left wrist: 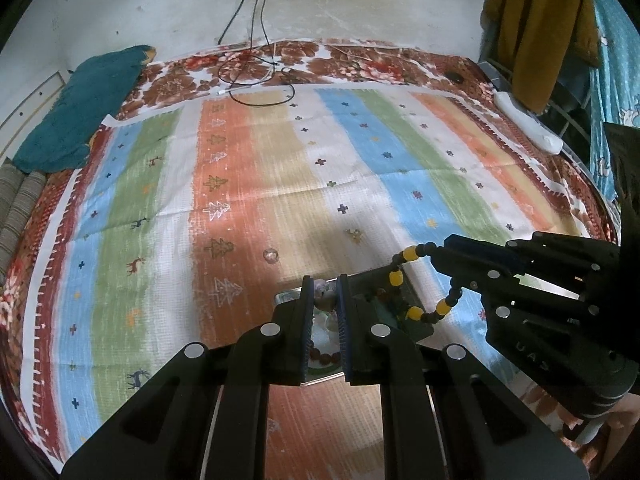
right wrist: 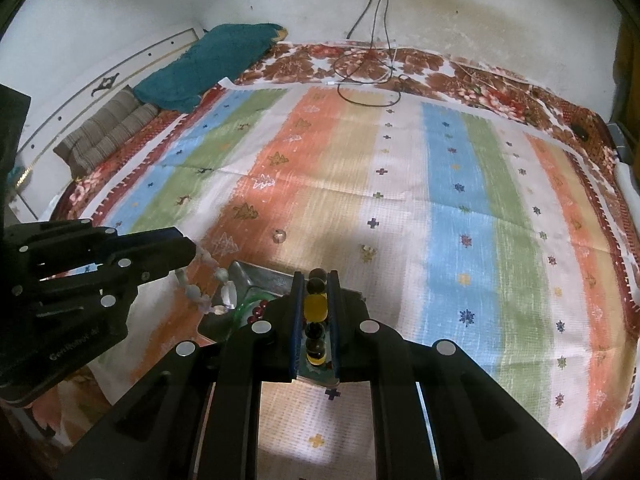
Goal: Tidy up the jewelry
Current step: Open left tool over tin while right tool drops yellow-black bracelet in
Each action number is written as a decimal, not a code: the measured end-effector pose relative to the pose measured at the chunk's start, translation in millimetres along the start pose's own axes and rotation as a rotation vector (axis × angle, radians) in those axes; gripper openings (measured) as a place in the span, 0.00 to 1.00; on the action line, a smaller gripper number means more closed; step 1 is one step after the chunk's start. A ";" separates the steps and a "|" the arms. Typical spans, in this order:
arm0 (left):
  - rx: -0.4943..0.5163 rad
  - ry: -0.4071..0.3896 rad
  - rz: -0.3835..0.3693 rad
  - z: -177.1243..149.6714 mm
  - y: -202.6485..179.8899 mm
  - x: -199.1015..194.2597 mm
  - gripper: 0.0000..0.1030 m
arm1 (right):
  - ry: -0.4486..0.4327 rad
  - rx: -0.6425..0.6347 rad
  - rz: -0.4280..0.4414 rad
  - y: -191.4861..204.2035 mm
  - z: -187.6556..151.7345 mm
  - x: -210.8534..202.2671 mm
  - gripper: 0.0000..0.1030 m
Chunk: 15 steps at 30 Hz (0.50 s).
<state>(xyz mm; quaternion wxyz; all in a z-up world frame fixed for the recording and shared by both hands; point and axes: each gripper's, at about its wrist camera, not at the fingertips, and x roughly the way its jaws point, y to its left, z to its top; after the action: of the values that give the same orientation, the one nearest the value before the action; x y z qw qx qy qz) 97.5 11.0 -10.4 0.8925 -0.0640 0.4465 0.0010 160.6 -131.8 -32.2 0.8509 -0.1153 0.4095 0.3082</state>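
Note:
My left gripper [left wrist: 325, 294] is shut on a pale grey-bead bracelet [left wrist: 322, 296], which hangs over a metal tray [left wrist: 288, 295]; the same bracelet dangles from its tip in the right wrist view [right wrist: 200, 292]. My right gripper [right wrist: 316, 284] is shut on a yellow-and-black bead bracelet [right wrist: 315, 306], which loops down over the tray in the left wrist view [left wrist: 416, 312]. A brown bead bracelet [left wrist: 324, 357] lies in the tray, with a green bangle [right wrist: 244, 307] and red beads [right wrist: 258, 312]. A small ring [left wrist: 271, 256] lies on the striped cloth beyond the tray.
The striped cloth [left wrist: 280, 168] covers a bed. Black and white cables [left wrist: 256, 72] lie at its far edge. A teal pillow [left wrist: 76, 112] and striped cushions [right wrist: 108, 132] sit at the far left. A white object [left wrist: 528, 124] lies at the right edge.

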 end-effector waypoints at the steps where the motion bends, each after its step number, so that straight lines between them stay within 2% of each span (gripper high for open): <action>1: -0.007 0.007 0.002 0.6 1.1 1.2 0.11 | 0.006 0.004 0.000 -0.6 -0.2 1.5 0.12; 6: -0.044 0.021 0.068 3.2 12.9 7.2 0.17 | 0.043 0.049 -0.042 -10.9 1.0 10.3 0.22; 9: -0.057 0.024 0.069 4.0 17.3 7.5 0.21 | 0.056 0.067 -0.054 -16.7 1.1 13.2 0.27; 15: -0.072 0.034 0.084 4.1 22.6 12.3 0.33 | 0.073 0.078 -0.070 -21.8 3.2 18.6 0.30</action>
<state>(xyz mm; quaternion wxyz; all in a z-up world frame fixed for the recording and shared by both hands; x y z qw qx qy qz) 106.9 33.3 -20.4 0.8811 -0.0774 0.4636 0.0535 185.0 -139.4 -45.7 0.8495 -0.1076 0.4476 0.2577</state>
